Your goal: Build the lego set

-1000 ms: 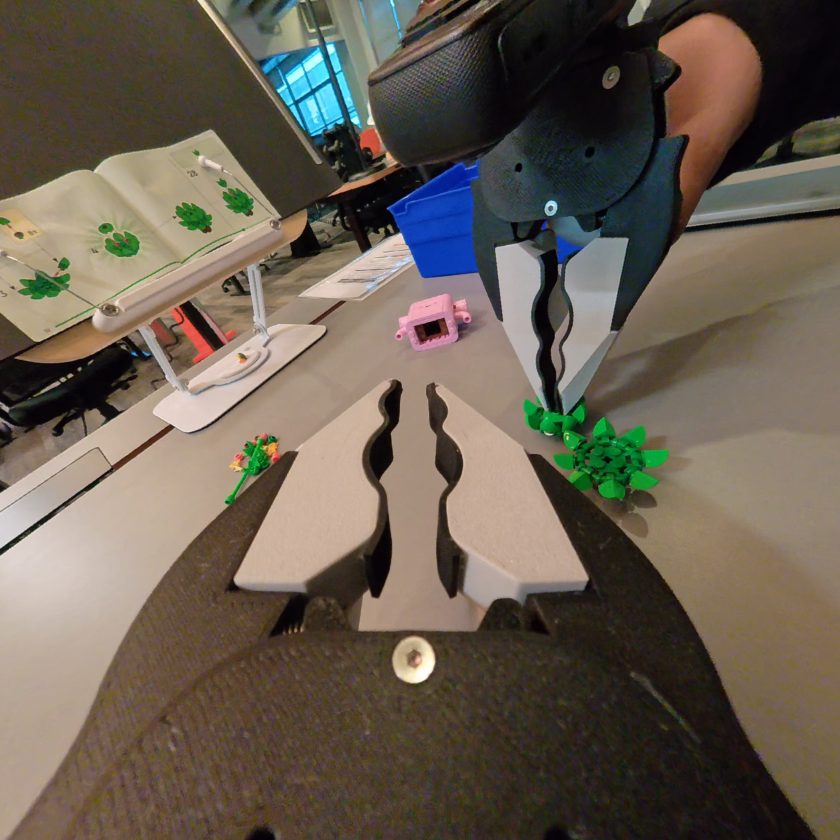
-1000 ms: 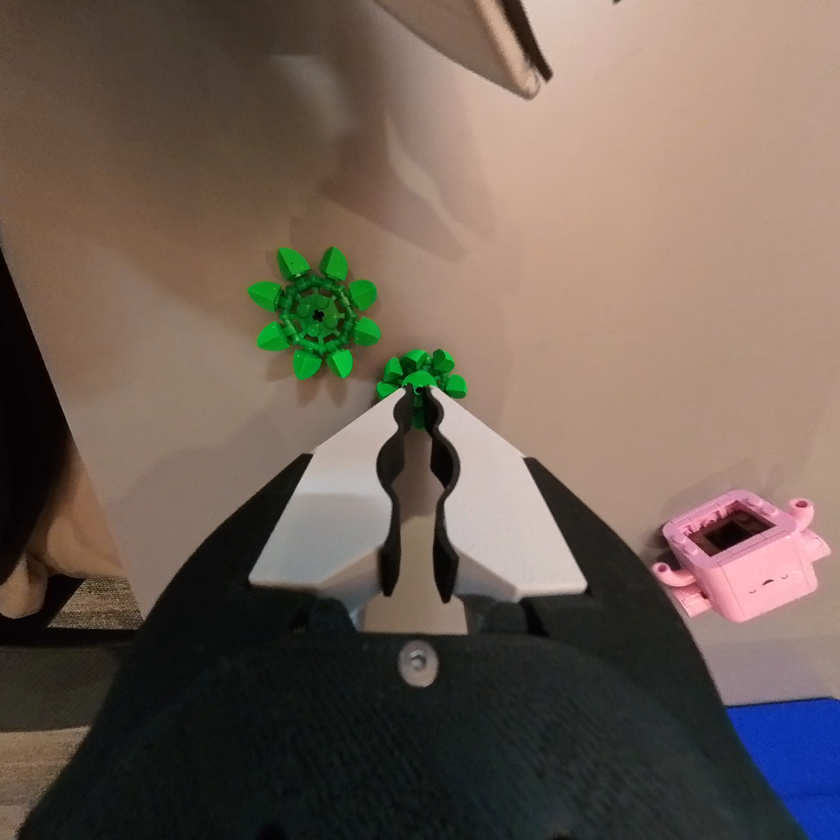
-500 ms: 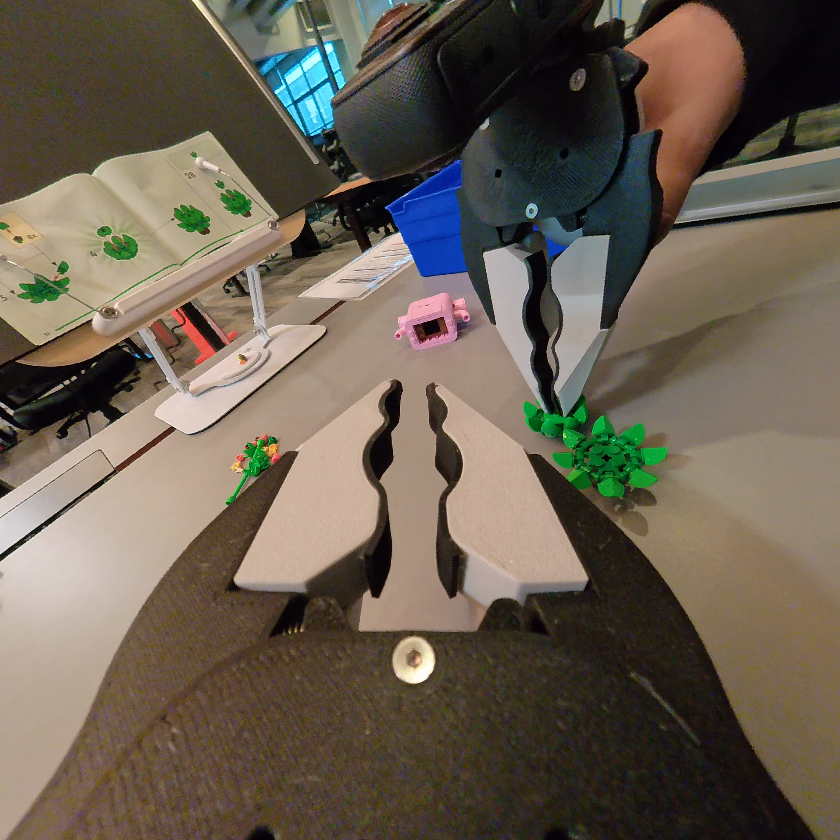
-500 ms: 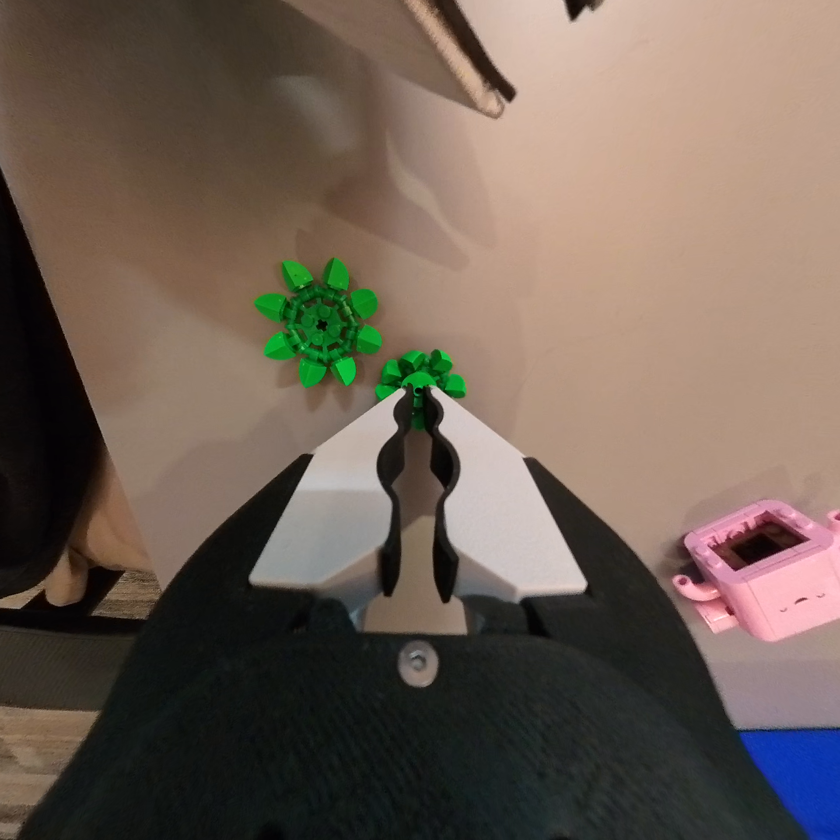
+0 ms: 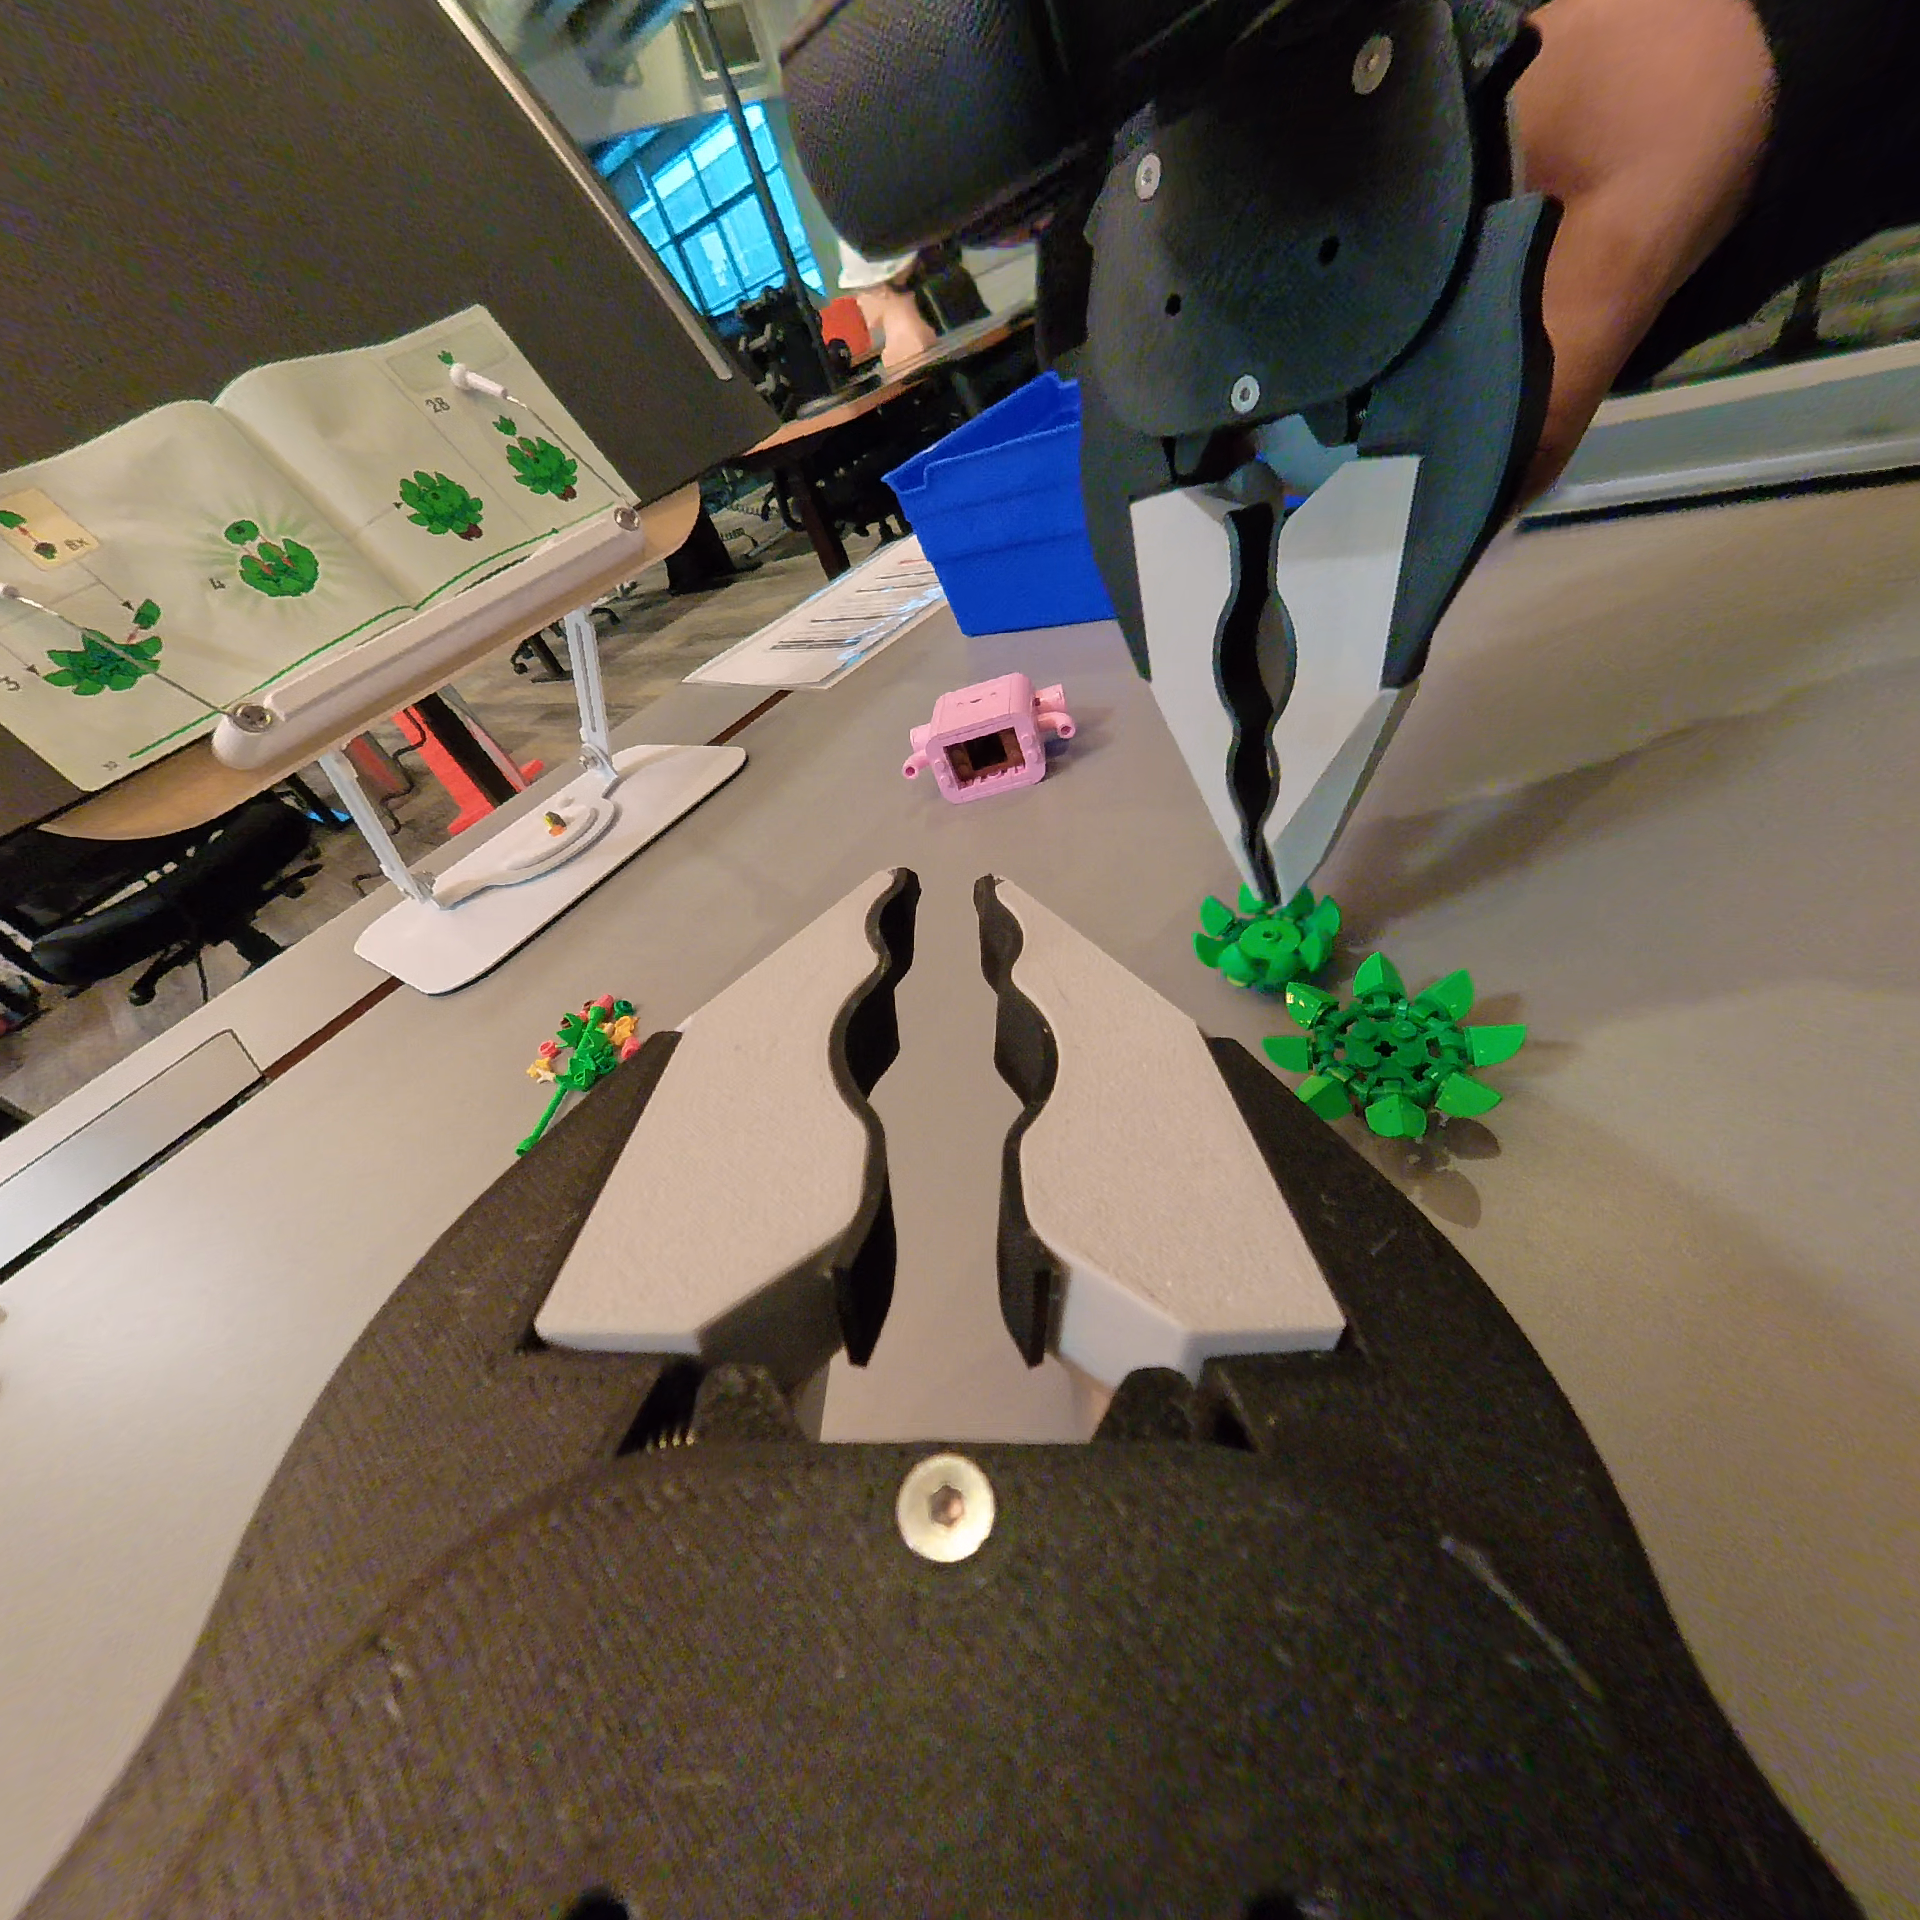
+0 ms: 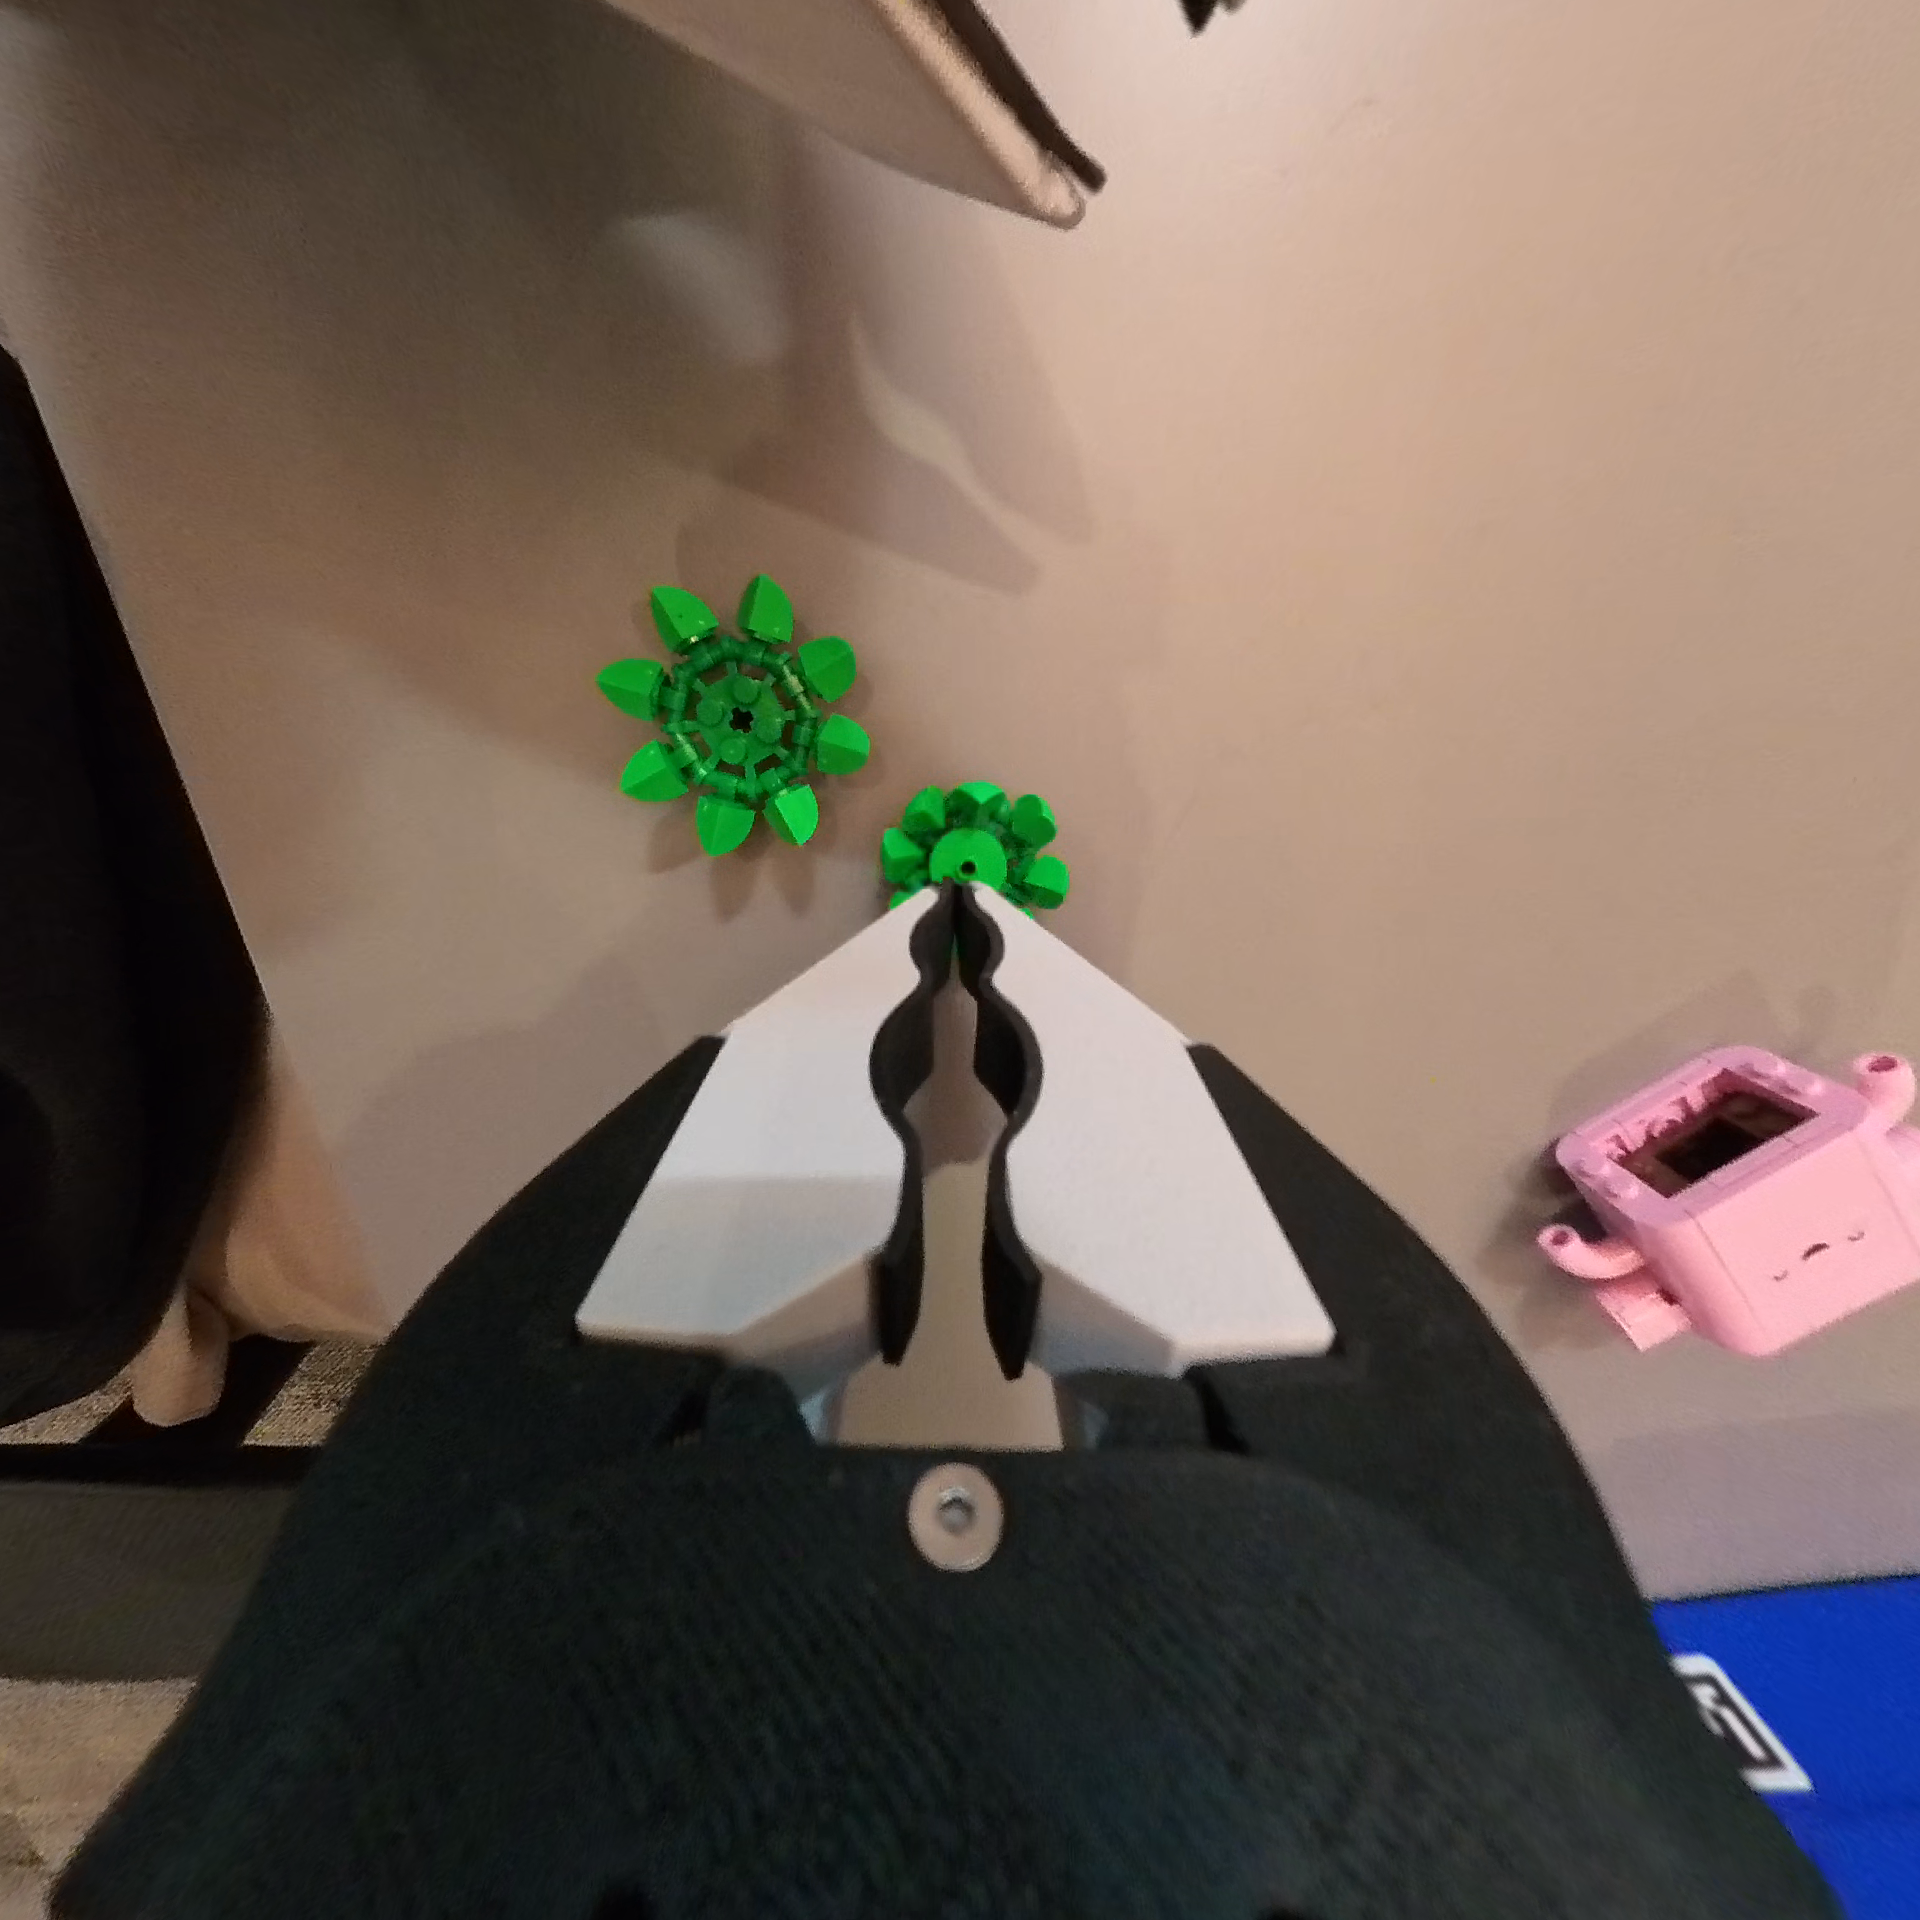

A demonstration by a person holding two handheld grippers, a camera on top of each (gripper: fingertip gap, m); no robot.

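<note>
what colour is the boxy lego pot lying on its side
Pink, with a dark brown inside; the pot shows best in the right wrist view.

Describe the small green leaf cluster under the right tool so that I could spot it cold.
On the grey table, find the pink cube-shaped pot lying on its side. Nearer the camera sit two green leaf pieces; yours is the smaller, bunched small green leaf cluster under the right tool, not the flat, wide-spread rosette beside it.
</note>
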